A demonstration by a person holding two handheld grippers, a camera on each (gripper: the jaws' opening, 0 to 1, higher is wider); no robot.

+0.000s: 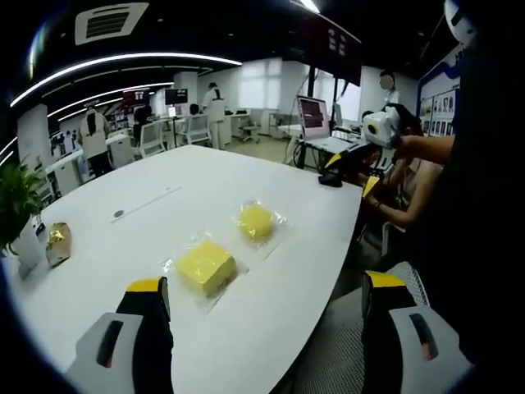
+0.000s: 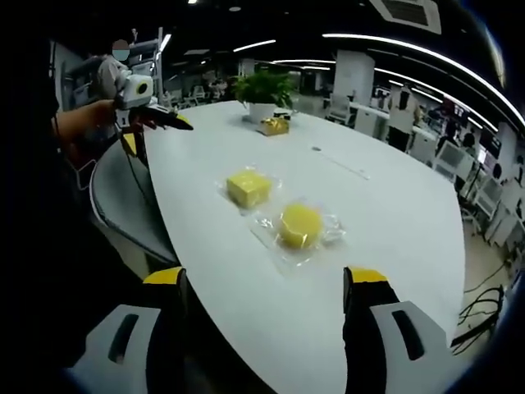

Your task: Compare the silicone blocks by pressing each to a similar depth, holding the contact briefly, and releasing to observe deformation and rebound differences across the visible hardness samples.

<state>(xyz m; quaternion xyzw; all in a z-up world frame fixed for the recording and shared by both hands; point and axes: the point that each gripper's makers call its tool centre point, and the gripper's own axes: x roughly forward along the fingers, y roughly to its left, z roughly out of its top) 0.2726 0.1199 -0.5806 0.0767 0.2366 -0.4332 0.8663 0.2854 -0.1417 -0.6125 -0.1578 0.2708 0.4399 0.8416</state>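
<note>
Left gripper and right gripper: jaw bases cut off by bottom edge. Table near rim drops out of sight between jaws. Potted plant cropped at view's left side. Small gold object beside it too small to identify. Wall posters unreadable. Monitor content blurred.

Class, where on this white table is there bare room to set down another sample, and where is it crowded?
Free: the wide stretch beyond the round yellow block, and the space between the square yellow block and the potted plant. Crowded: around both blocks near the table edge.
</note>
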